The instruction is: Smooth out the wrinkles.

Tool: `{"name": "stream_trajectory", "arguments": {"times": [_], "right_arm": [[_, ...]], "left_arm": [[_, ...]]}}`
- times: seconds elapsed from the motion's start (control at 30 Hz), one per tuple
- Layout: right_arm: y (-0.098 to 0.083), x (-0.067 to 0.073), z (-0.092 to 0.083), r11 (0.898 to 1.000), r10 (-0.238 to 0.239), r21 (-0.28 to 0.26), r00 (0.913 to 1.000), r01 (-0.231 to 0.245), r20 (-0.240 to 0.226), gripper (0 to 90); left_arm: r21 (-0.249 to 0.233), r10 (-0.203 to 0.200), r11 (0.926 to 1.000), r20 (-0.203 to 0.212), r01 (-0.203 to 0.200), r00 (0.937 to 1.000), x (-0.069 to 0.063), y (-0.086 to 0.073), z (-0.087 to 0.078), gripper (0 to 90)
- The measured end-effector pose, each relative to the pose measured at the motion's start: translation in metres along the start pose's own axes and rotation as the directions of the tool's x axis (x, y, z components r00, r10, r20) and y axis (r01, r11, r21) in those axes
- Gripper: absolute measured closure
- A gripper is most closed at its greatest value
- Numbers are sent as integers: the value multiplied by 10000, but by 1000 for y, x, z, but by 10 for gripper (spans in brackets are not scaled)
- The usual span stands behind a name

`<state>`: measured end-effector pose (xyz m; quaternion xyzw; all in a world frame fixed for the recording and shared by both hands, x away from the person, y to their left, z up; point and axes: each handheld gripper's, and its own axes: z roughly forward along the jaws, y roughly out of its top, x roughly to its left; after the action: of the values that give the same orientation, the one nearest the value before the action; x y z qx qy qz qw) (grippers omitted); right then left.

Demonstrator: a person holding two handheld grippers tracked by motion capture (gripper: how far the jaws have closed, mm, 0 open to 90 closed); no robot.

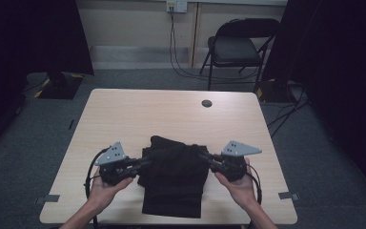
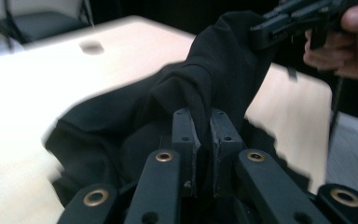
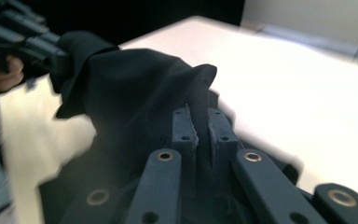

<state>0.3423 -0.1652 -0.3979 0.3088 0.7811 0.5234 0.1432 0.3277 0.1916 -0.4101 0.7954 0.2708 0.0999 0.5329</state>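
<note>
A black garment (image 1: 174, 183) lies on the near half of the light wooden table (image 1: 147, 109), its lower part flat and reaching the front edge. Its top edge is lifted at both sides. My left gripper (image 1: 147, 161) is shut on the left corner, and in the left gripper view the cloth (image 2: 223, 60) is pinched between my jaws (image 2: 204, 116). On the other corner my right gripper (image 1: 202, 157) is shut, with a fold of the fabric (image 3: 135, 84) rising between its pads (image 3: 203, 114). Each gripper view shows the other gripper (image 2: 261, 32) (image 3: 58, 60) gripping the far corner.
A round cable hole (image 1: 207, 103) sits near the table's far edge. Behind the table stands a black folding chair (image 1: 238, 45), with cables (image 1: 181, 67) on the floor. A dark stand base (image 1: 59, 83) is at the far left. Bare tabletop lies beyond the garment.
</note>
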Motion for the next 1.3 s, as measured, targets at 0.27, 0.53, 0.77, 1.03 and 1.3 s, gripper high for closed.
{"name": "stream_trajectory", "arguments": {"times": [0.27,0.53,0.77,1.03,1.3], "right_arm": [[-40,6,-6,9941,263,1054,9996,-251,-98,746],[-34,20,-27,9988,-46,478,9984,74,-568,631],[-24,28,25,9906,-217,1315,9932,368,-1145,767],[-66,35,51,9510,-440,3002,9935,737,-1046,683],[-70,34,51,9467,-474,3131,9939,764,-992,675]], "left_arm": [[549,-268,9982,345,249,9990,-8,-22,-3,763],[-174,-62,9998,1130,82,9936,-18,-6,-7,575],[2088,80,9775,1001,-289,9949,-17,-25,37,620],[2650,-588,9637,985,307,9934,-16,-40,22,874],[2833,-943,9562,580,742,9938,-13,-51,-9,860]]}}
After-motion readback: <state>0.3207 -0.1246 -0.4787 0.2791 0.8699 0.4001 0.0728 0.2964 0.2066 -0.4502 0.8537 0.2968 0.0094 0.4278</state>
